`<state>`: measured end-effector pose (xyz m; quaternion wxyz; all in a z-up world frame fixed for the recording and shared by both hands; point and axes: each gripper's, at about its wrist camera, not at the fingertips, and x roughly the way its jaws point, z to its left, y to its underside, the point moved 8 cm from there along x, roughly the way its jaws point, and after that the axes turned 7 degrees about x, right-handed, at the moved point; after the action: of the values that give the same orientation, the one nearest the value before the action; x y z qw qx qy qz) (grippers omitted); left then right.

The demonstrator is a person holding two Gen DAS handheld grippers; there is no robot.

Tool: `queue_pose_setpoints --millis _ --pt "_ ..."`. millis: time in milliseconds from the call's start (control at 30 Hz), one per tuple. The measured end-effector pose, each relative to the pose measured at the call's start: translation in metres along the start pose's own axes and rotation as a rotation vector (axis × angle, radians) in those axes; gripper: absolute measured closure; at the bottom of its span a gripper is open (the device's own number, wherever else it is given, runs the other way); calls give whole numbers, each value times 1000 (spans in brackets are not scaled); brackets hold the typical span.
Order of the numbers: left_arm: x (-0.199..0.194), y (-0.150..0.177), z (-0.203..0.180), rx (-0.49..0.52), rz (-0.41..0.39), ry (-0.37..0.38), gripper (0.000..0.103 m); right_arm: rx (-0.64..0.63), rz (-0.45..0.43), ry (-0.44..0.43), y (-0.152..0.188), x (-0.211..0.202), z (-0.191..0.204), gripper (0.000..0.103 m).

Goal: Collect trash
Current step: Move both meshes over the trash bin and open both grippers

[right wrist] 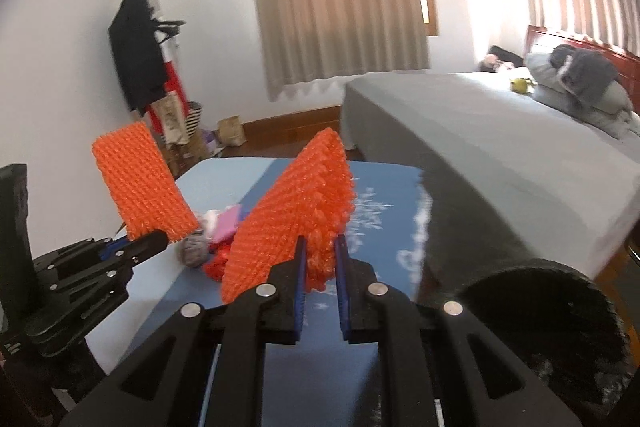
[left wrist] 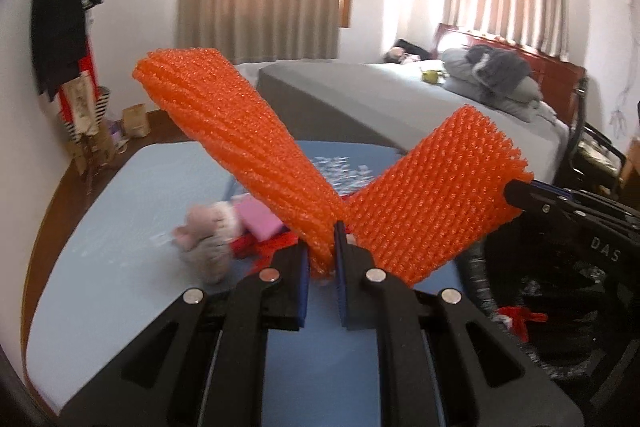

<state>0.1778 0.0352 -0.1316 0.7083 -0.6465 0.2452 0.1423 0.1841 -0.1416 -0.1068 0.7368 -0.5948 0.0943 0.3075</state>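
Up close, the left tool [left wrist: 322, 259] is clamped on one orange foam net sleeve [left wrist: 240, 131], whose long axis rises toward the upper left. Beside it, the right tool [right wrist: 320, 263] pinches a second orange foam net sleeve [right wrist: 296, 211]. At lower right, just beyond the right tool, sits the black trash bin [right wrist: 560, 307], nearer that hand. Farther back on the blue surface [left wrist: 120, 227] lie a plush toy [left wrist: 208, 239] and red scraps [left wrist: 276, 247].

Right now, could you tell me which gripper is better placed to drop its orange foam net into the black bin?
Right. The right gripper holds its foam net beside the black bin; the left gripper sits farther off, over the blue tabletop.
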Motion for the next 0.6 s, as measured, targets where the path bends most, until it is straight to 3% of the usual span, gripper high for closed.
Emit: queue_pose_setpoints --millis 367,600 --pt "7 -13 -111 116 -29 212 93 89 -54 194 3 -60 -95 90" --pt "17 2 -188 208 -2 371 93 150 -46 333 23 -92 -154 90"
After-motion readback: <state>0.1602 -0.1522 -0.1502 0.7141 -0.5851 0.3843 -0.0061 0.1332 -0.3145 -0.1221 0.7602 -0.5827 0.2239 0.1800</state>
